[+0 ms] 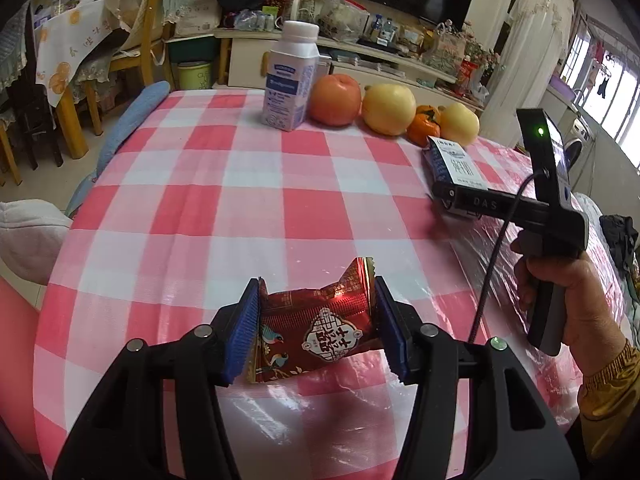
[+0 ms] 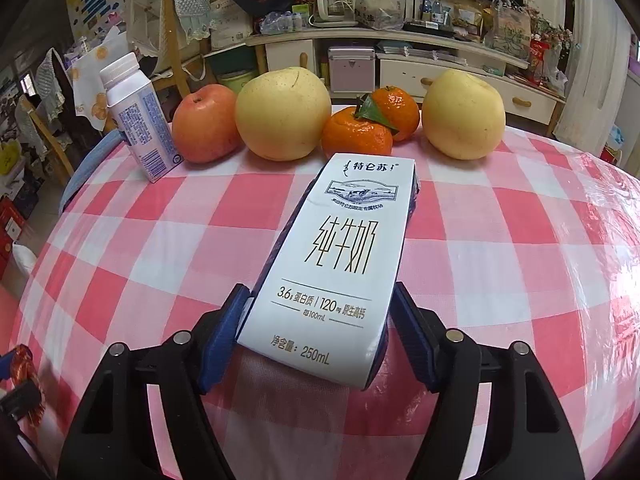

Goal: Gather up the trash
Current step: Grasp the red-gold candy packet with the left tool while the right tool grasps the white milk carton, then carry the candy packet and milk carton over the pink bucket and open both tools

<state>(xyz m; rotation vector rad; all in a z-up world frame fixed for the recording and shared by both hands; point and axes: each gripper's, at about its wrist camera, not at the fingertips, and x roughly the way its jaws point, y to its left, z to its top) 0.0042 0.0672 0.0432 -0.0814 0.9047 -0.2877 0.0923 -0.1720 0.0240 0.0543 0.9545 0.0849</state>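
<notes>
So my left gripper (image 1: pixel 316 324) has the red snack wrapper (image 1: pixel 312 332) squeezed between its 2 blue pads (image 1: pixel 242 332), crinkled up and sitting just above the pink-and-white checked tablecloth (image 1: pixel 200 200).

My right gripper (image 2: pixel 316 332) is straddling the near end of the white milk carton (image 2: pixel 340 248), which is lying flat on its side on the cloth, label up. The left pad looks like it's touching the carton's edge, but there's a sliver of gap at the right pad, so I wouldn't call that a grip.

Behind the carton is a row along the far edge of the table: a small capped bottle (image 2: pixel 138 120), a red apple (image 2: pixel 204 128), a yellow pear (image 2: pixel 282 114), 2 mandarins (image 2: pixel 356 132) and another yellow pear (image 2: pixel 462 116).

From the left camera I can see my right hand (image 1: pixel 560 292) wrapped around the other gripper's handle.
</notes>
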